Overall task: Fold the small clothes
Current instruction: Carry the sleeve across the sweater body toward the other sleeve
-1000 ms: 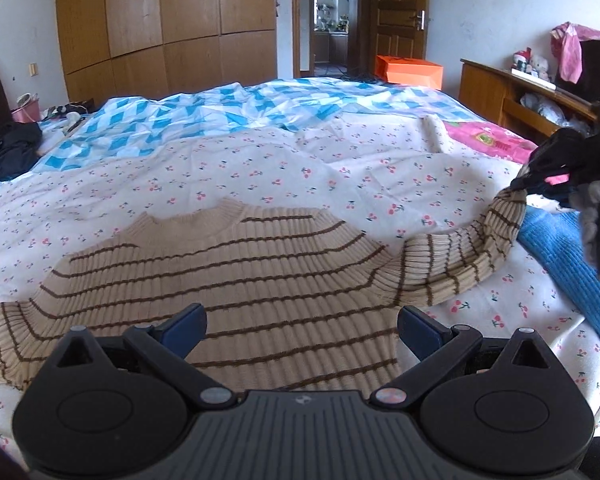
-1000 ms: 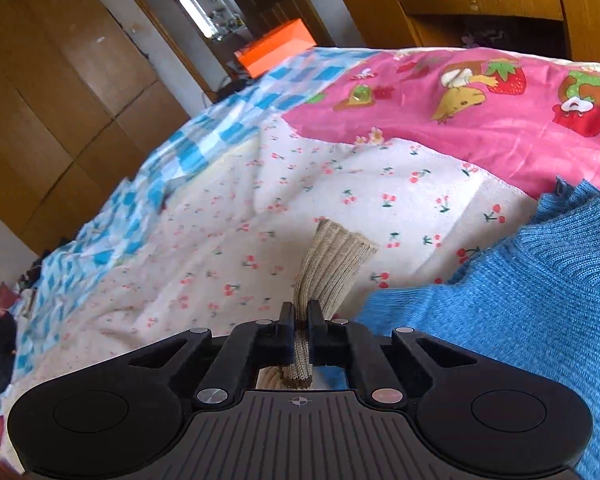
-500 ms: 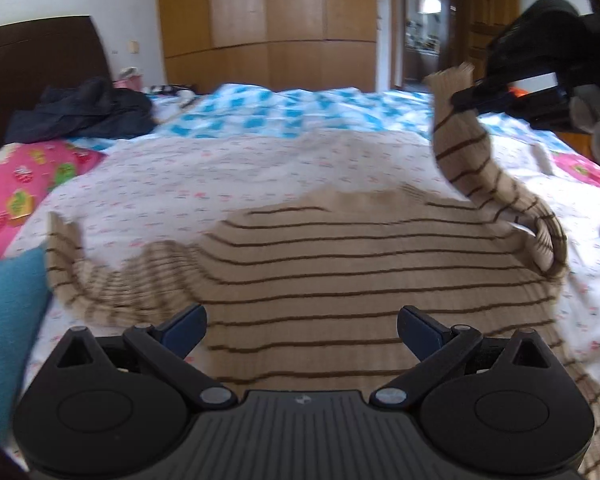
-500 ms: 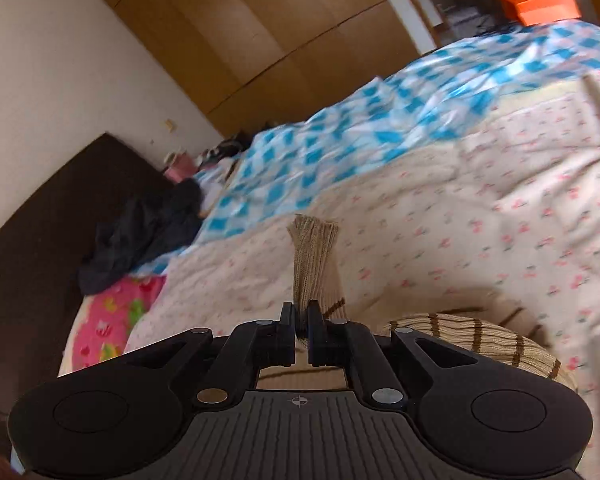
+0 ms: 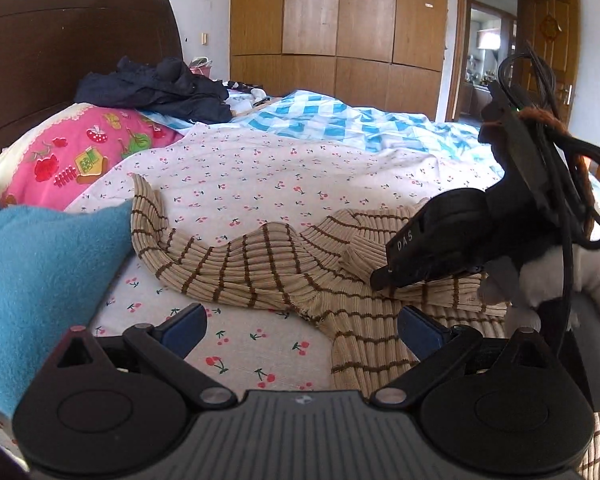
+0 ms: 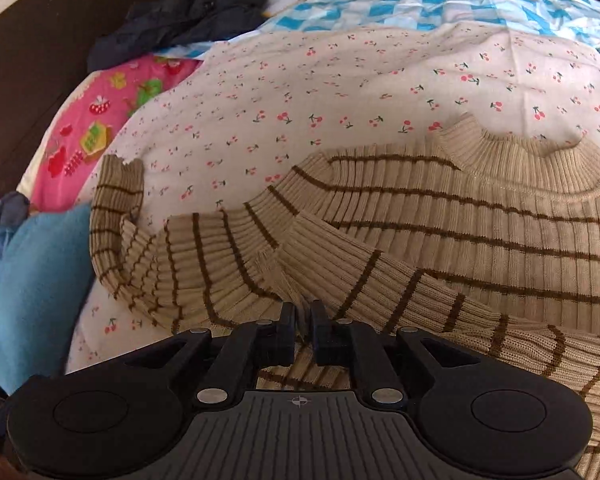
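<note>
A beige sweater with brown stripes [image 6: 460, 208] lies flat on the cherry-print sheet [image 6: 300, 80], collar towards the far side. Its right sleeve [image 6: 380, 276] is folded across the body. My right gripper [image 6: 302, 312] is low over the sweater with that sleeve's cuff between its jaws; the jaws are opening a little and the pads still touch the knit. In the left wrist view the right gripper [image 5: 380, 280] rests on the sweater [image 5: 260, 264]. My left gripper [image 5: 304, 320] is open and empty above the sheet beside the sweater's edge. The other sleeve [image 5: 148, 216] stretches out to the left.
A blue knit garment [image 5: 40, 280] lies at the left, with a pink printed pillow [image 5: 80, 152] and dark clothes [image 5: 160, 88] against the brown headboard [image 5: 60, 40]. A blue checked quilt [image 5: 340, 120] covers the far bed. Wooden wardrobes [image 5: 340, 20] stand behind.
My right gripper carried the sleeve from the right side across the sweater and lowered it onto the body; its jaw gap is slightly wider. My left gripper swung left towards the headboard, still open.
</note>
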{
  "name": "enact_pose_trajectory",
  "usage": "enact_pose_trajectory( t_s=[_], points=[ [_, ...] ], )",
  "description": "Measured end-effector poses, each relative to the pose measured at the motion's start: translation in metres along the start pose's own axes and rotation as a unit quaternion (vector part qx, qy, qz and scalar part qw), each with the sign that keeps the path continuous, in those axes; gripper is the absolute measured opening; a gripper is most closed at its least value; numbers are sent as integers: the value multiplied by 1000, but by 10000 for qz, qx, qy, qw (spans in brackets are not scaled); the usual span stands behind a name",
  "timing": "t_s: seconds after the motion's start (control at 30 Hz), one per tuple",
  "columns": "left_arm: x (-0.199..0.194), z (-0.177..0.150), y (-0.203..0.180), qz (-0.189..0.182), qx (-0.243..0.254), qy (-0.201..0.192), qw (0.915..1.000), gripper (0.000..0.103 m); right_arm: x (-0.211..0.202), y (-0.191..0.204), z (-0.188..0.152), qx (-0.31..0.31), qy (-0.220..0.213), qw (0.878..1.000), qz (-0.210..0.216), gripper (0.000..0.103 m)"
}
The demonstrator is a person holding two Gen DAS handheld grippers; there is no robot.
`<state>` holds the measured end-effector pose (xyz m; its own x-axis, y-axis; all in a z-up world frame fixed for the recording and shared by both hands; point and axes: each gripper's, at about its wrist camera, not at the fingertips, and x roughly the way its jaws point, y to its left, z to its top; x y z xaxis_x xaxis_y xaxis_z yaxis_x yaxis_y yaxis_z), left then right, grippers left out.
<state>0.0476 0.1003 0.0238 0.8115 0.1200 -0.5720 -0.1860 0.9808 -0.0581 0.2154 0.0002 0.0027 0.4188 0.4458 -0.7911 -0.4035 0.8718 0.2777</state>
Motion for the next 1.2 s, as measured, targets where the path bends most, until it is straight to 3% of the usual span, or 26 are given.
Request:
enact_pose_trajectory(
  t_s=[0.13, 0.17, 0.3, 0.4, 0.53, 0.67, 0.83, 1.0, 1.1, 1.2],
  points=[
    [-2, 0, 5, -95, -145, -23, 9998, 103, 2, 10, 3, -281, 223, 9990, 274, 34],
    [-2, 1, 6, -102, -177, -24, 9998, 103, 2, 14, 3, -399, 248, 9985, 276, 35],
    [-2, 1, 11, -93, -293, -21, 9995, 103, 0, 22, 2, -641, 328, 9966, 412, 35],
    [-3, 1, 14, -55, -376, -46, 9993, 103, -4, 28, 2, -838, 126, 9963, 150, 35],
    [-2, 1, 17, -25, -450, -18, 9990, 103, 5, 26, 7, -701, 523, 9958, 269, 35],
    [-3, 4, 24, 101, -586, -93, 9982, 103, 0, 39, 16, -886, 391, 9949, 286, 35],
    [0, 8, 42, 433, -921, -168, 9947, 103, -8, 83, 49, -1406, 125, 9882, 596, 35],
    [5, 24, 68, 918, -1065, -487, 9889, 103, 0, 130, 82, -1814, 55, 9799, 825, 35],
    [17, 36, 84, 877, -1301, -599, 9858, 103, 9, 157, 100, -2036, -3, 9751, 879, 35],
    [34, 49, 94, 1084, -1234, -625, 9844, 103, 19, 174, 110, -2148, -61, 9722, 934, 35]
  ],
)
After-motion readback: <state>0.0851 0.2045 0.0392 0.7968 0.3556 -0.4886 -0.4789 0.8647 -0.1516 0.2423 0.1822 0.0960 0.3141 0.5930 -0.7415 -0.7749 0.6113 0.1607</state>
